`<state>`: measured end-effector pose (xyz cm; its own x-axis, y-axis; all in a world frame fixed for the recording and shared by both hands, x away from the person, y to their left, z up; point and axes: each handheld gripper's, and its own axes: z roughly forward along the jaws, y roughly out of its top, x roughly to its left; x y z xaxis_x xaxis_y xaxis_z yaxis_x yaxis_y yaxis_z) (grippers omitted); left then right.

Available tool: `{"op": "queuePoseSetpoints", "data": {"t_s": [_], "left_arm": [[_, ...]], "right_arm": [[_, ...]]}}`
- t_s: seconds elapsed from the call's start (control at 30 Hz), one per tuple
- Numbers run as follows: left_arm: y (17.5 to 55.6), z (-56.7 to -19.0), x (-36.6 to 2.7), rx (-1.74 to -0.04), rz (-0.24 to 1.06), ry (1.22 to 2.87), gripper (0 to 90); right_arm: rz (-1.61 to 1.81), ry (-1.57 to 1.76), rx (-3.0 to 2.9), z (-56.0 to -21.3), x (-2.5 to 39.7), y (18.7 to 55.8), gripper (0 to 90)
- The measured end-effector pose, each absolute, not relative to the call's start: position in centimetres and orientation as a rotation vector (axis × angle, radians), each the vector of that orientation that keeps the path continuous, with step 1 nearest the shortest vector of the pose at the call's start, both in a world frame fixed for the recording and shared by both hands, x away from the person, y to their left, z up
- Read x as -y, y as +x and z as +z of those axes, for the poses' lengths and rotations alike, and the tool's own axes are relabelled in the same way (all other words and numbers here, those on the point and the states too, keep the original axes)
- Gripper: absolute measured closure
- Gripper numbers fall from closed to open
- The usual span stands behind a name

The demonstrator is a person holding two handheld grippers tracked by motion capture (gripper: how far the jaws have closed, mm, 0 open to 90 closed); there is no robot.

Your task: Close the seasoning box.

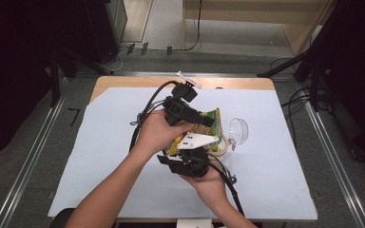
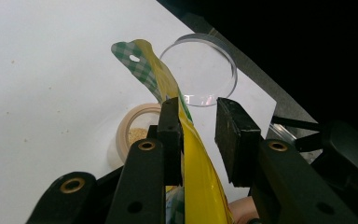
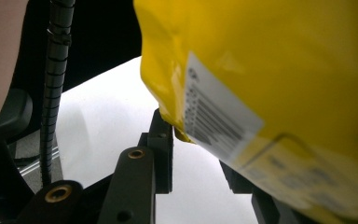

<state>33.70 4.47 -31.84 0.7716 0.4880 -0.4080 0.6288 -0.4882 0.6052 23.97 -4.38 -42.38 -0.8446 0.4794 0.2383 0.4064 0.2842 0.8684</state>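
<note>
- Because the bag [image 1: 204, 124] hangs between the two grippers above the middle of the table [image 1: 100, 156], we judge the work in hand to be tipping its contents into the small tub [image 2: 135, 133] below.
- Our left gripper [image 2: 198, 126] comes in from the far side, and in its own view the jaws are spread: the bag's yellow edge lies against the left jaw, with clear space before the right one, so nothing is pinched there.
- We read that loose contact as steadying, not carrying; it keeps the green-checked top strip [image 2: 137, 67] turned toward the tub.
- Our right gripper [image 3: 193, 154] sits nearer the front edge, under the bag. Its view shows one jaw beside the bag's lower corner and the barcode label [image 3: 214, 116] close overhead, but the other jaw is covered by the foil, so we cannot tell whether it grips.
- In the left gripper view the tub rests on the white sheet directly beneath the bag, with pale grains inside, which is why the bag is held over this spot.
- A clear lid [image 2: 198, 70] lies just beyond the tub toward the right edge, set aside so the opening is free.
- Scattered crumbs [image 2: 28, 137] on the sheet suggest a tilt that is too quick could spill.
</note>
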Motion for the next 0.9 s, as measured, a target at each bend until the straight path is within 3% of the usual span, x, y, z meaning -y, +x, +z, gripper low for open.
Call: {"op": "queuePoseSetpoints", "data": {"t_s": [0.9], "left_arm": [[33.48, -31.67, -4.20, -0.823, -0.207, 2.197, 72.0]], "right_arm": [[1.629, 0.848, -2.446, -42.52, 4.30, 24.10, 70.8]]}}
